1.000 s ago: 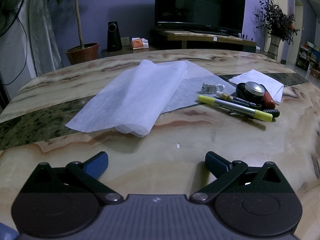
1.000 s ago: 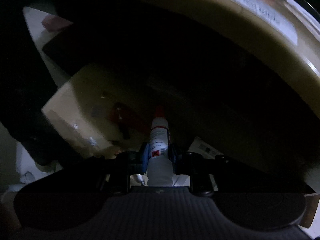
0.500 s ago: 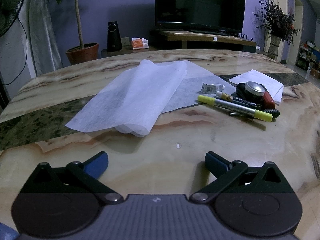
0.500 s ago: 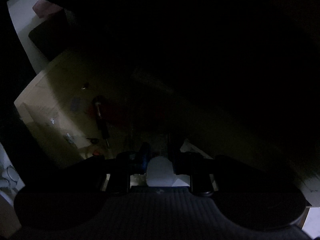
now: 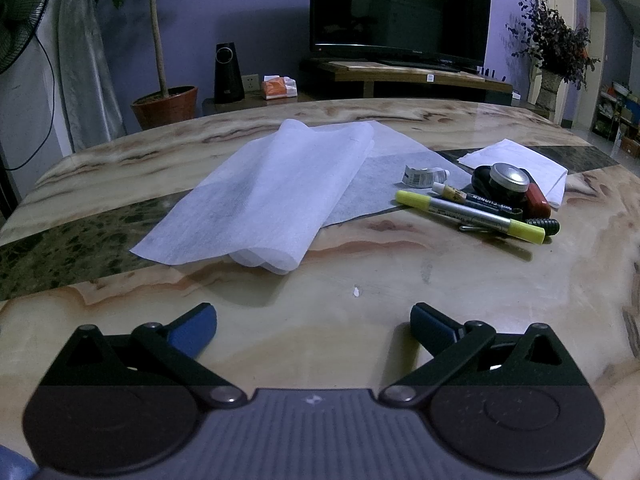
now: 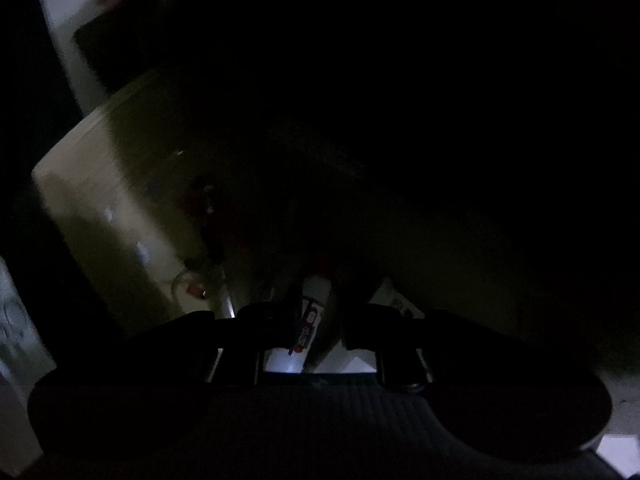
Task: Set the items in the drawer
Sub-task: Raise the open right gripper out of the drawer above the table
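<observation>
Holding a small white bottle (image 6: 314, 312) clenched in my right tongs (image 6: 316, 316) above the dim, pale drawer (image 6: 100, 184); my left tongs (image 5: 314, 324) rest spread wide over the table (image 5: 400, 272), near a yellow highlighter (image 5: 468, 216).

The left claw (image 5: 313, 322) hovers wide open over the marble bench (image 5: 360, 344), with folded white sheets (image 5: 272, 196) ahead and, to their right, a yellow highlighter (image 5: 468, 216), a marker (image 5: 474, 199) and a round tin (image 5: 509, 178) clustered together.
</observation>
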Demonstrator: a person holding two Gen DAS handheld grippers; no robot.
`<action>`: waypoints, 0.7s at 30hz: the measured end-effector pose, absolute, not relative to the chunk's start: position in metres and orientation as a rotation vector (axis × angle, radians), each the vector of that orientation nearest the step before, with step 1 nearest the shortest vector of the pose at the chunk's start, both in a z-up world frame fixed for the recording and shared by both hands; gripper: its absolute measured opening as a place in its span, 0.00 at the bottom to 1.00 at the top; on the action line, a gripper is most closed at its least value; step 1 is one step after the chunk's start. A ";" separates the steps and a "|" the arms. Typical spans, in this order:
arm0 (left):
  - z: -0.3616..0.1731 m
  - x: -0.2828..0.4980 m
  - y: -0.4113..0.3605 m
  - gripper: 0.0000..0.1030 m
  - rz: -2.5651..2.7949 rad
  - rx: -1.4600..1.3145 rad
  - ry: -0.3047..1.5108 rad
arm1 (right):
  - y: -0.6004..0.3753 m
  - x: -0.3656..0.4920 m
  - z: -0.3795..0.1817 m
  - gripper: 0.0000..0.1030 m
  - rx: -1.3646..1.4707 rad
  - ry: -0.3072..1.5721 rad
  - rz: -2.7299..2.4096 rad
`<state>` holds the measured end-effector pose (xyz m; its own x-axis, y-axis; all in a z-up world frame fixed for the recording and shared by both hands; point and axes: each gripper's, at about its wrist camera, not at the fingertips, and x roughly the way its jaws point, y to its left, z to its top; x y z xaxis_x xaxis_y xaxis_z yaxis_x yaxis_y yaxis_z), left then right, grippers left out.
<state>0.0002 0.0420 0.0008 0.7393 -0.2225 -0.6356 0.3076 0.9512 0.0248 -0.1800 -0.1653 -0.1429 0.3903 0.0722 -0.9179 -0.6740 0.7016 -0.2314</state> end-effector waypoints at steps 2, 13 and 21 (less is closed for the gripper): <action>0.001 0.000 0.042 1.00 -0.292 0.131 0.679 | -0.165 -0.185 -0.132 0.22 -0.654 1.051 0.534; 0.001 0.000 0.042 1.00 -0.292 0.131 0.679 | -0.168 -0.207 -0.066 0.53 -0.580 0.911 0.608; 0.001 0.000 0.042 1.00 -0.292 0.131 0.679 | -0.207 -0.206 0.012 0.52 -0.091 0.730 0.835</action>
